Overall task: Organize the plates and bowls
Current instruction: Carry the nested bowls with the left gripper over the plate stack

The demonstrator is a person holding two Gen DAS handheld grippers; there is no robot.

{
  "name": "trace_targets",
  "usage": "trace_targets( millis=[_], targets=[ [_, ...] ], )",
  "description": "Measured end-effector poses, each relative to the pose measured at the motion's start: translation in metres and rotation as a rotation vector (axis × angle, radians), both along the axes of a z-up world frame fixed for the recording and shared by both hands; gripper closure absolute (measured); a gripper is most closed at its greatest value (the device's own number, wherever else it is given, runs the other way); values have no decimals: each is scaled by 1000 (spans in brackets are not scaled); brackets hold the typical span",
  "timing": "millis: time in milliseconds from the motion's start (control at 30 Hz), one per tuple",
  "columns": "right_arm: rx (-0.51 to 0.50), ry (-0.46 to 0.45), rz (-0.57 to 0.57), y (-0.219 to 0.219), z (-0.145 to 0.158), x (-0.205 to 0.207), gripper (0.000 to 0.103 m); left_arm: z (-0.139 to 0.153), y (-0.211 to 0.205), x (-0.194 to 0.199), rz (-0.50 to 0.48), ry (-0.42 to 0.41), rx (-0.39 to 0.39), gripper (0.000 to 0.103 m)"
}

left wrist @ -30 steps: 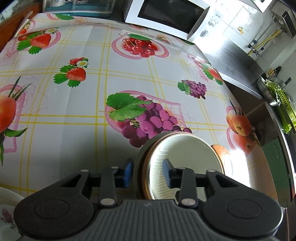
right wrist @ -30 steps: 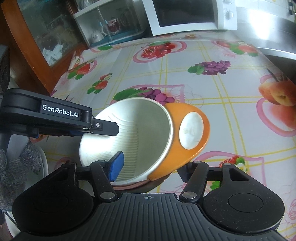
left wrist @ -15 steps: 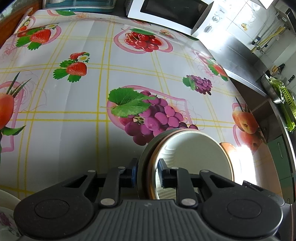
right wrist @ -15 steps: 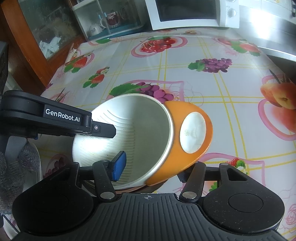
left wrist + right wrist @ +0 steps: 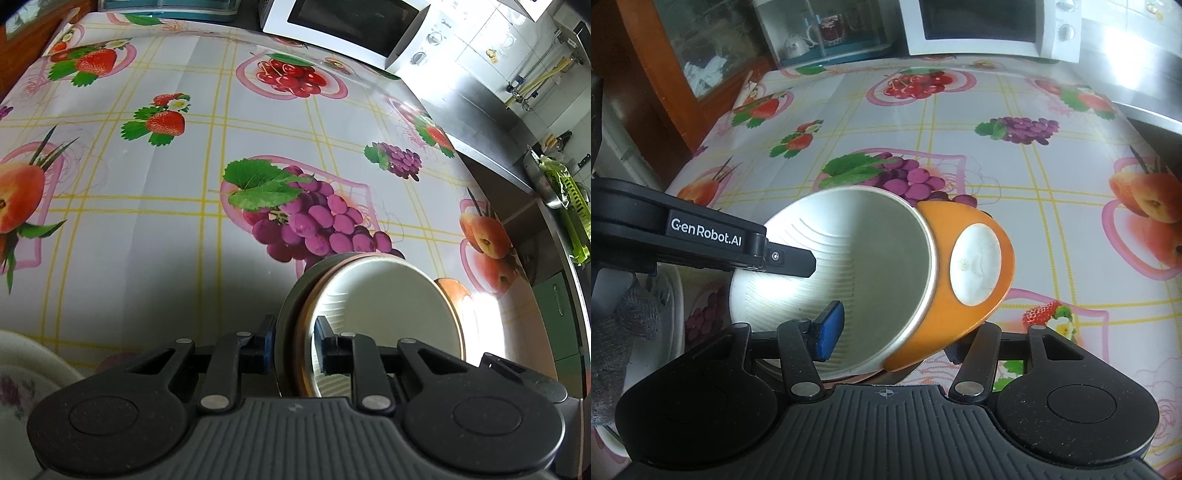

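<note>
An orange bowl with a white inside and a white foot stands tilted on its side above the fruit-print tablecloth. My right gripper is shut on its wall, the blue pad inside and the other finger behind the orange outside. My left gripper is shut on the opposite rim of the bowl, one blue pad on either side. In the right wrist view the left gripper reaches in from the left onto that rim. A second, darker rim seems to lie against the bowl's outside.
A white plate with purple flowers lies at the near left. A white microwave stands at the table's far end, a glass-fronted cabinet to the left. The table's edge drops off on the right toward a steel counter.
Both grippers have closed: the left pads came together on the bowl's rim, and the right pad moved in against its wall. The bowl stays about where it was.
</note>
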State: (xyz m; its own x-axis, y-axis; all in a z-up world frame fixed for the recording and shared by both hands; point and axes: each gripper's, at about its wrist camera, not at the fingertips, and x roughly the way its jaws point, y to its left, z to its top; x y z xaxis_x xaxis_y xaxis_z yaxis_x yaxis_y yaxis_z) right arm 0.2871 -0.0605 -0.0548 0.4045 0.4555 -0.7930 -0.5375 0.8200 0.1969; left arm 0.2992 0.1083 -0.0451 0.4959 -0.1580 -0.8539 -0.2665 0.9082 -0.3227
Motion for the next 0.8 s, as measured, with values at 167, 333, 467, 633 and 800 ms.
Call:
trace_targets(
  millis=[167, 333, 467, 633, 800],
  targets=[
    [0, -5, 2, -2, 2, -7, 47, 4, -3, -11, 12, -3, -3, 83],
    [-9, -8, 12, -4, 4, -16, 47, 6, -6, -21, 18, -2, 0, 83],
    [-13, -16, 25, -6, 8, -26, 47, 10, -9, -32, 23, -7, 0, 83],
    [-17, -27, 48, -3, 15, -40, 47, 19, -12, -49, 31, -26, 7, 82],
    [-16, -46, 89, 3, 26, -56, 47, 30, -8, -72, 63, -46, 11, 81]
  ],
)
